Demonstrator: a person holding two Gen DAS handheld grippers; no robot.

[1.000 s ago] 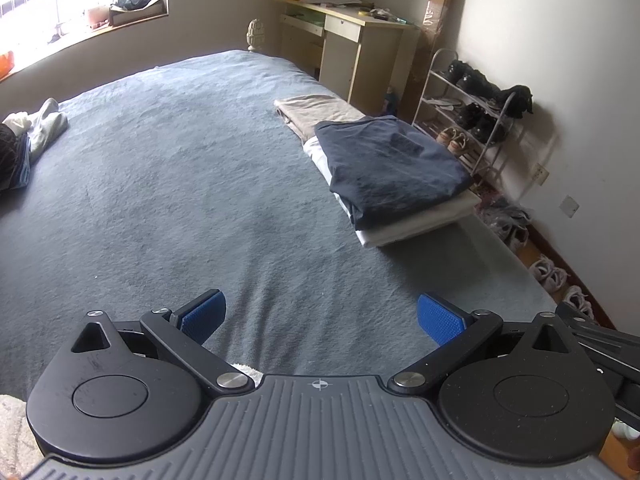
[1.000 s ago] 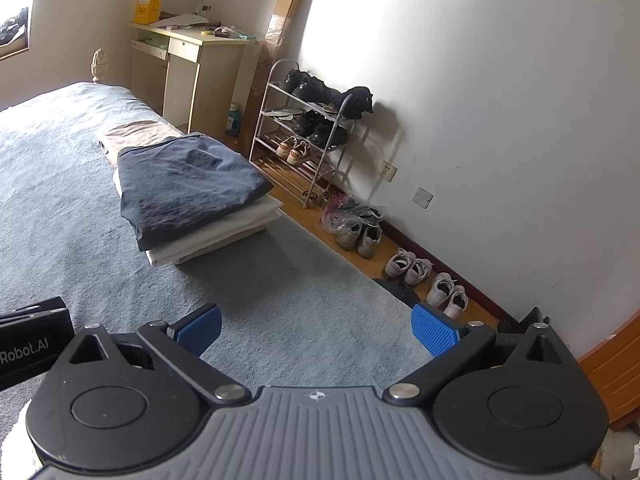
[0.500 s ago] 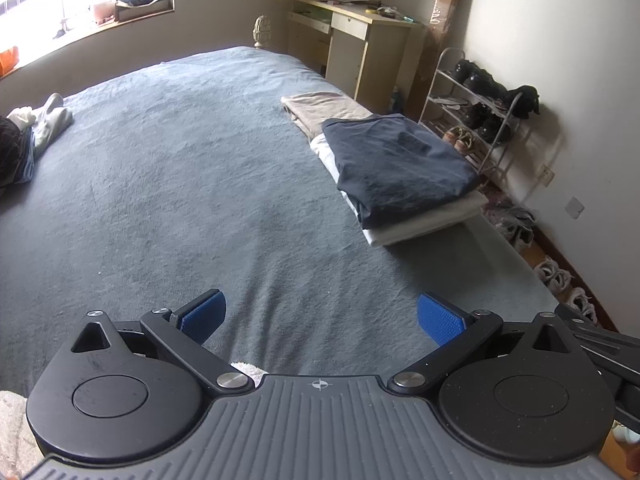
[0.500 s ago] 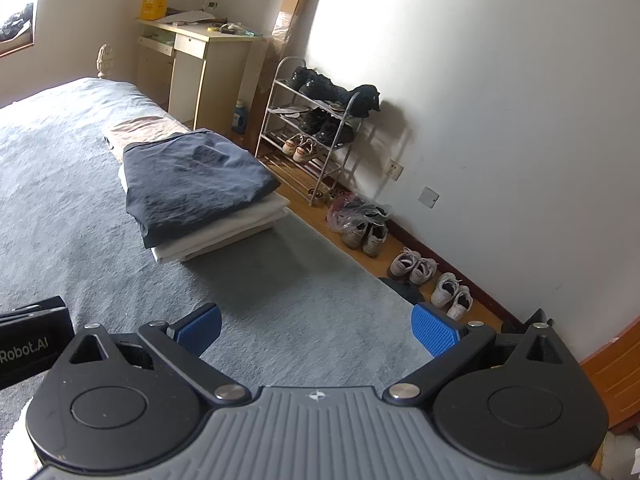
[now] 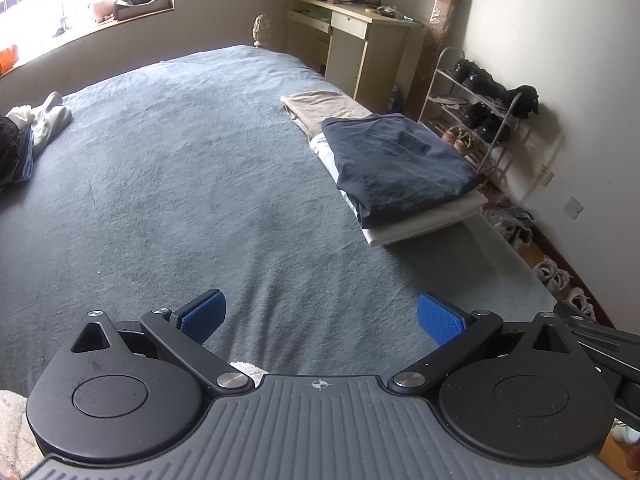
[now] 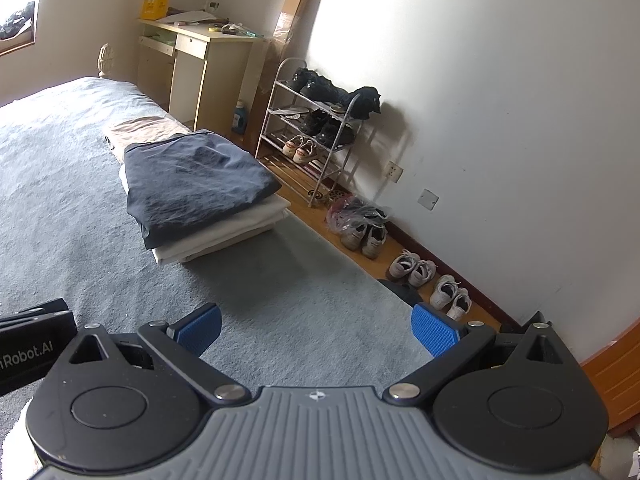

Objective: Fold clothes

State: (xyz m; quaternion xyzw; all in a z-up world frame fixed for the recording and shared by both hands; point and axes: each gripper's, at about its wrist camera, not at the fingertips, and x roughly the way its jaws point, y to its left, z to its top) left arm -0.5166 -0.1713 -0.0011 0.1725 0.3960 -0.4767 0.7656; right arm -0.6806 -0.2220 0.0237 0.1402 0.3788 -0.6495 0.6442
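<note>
A folded navy garment [image 5: 396, 164] [image 6: 192, 184] lies on top of a folded white one [image 5: 432, 220] [image 6: 224, 236] near the bed's right edge, with a folded beige piece [image 5: 324, 106] [image 6: 148, 130] behind them. Unfolded clothes [image 5: 28, 136] lie heaped at the bed's far left. My left gripper [image 5: 320, 316] hovers open over the grey bedspread [image 5: 180, 184], well short of the stack, nothing between its blue pads. My right gripper [image 6: 316, 330] is open too, empty, over the bed's right side in front of the stack.
A shoe rack [image 6: 316, 128] and loose shoes [image 6: 412, 272] line the floor along the white wall beside the bed. A desk [image 5: 352, 52] stands at the far corner. A window sill [image 5: 88, 20] holds clutter. The left gripper's body [image 6: 28, 352] shows at the right view's left edge.
Both cameras have crept forward and tilted slightly, so the folded stack sits a bit higher and farther right in the left view. Both grippers stayed open and empty.
</note>
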